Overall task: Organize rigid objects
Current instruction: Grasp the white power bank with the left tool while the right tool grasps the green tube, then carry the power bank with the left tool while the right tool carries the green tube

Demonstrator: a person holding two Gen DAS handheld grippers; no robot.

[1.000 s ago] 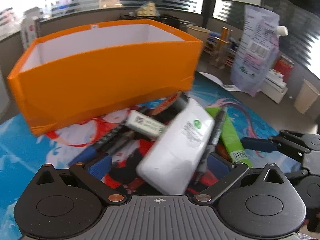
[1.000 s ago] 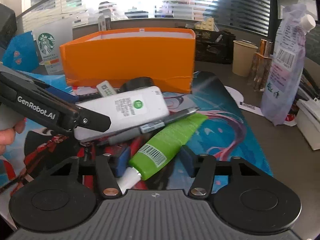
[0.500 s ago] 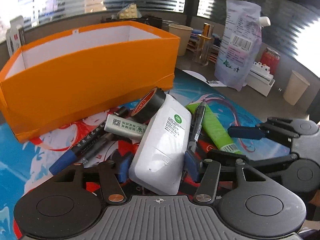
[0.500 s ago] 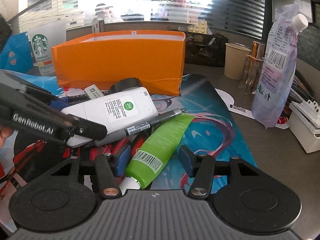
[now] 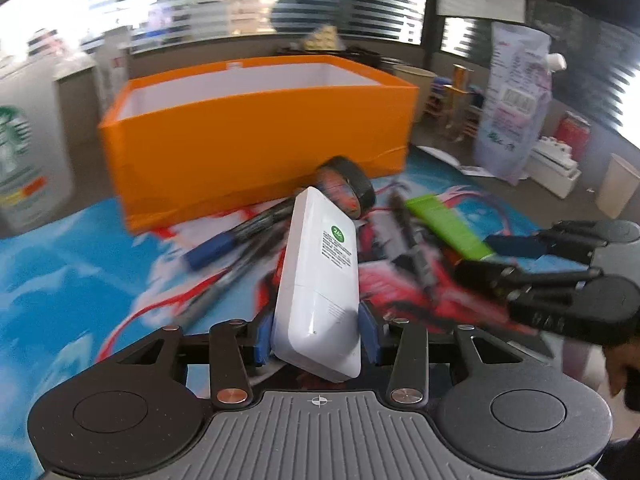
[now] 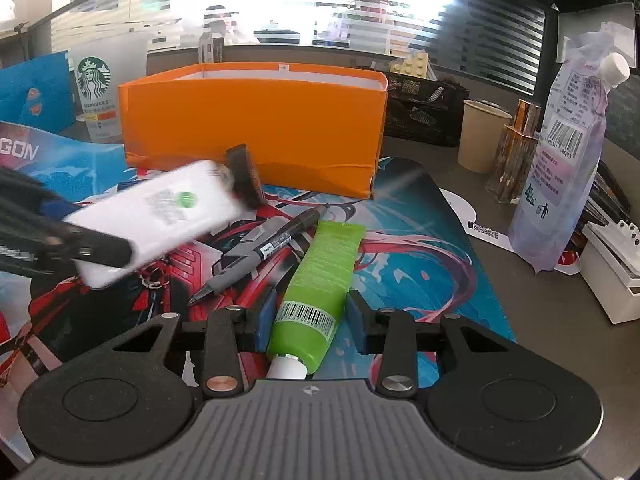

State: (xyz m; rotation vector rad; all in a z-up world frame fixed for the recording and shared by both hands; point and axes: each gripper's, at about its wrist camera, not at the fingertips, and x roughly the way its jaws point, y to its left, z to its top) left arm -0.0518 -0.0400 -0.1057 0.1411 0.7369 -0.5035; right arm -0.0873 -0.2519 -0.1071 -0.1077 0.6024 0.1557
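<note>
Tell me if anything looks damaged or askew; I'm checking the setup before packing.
The orange box looks damaged: its front wall is creased and buckled along the bottom edge, worst near the right corner. The tape roll stands tilted on edge against it.

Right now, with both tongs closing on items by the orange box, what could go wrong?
1. The left tongs grip the white device only at its near end, and the jaws are still closing; it could pivot or slip when lifted.
2. The right tongs close on the green tube near its cap; it may squirt out.
3. The pen touches the tube and may get dragged.
</note>
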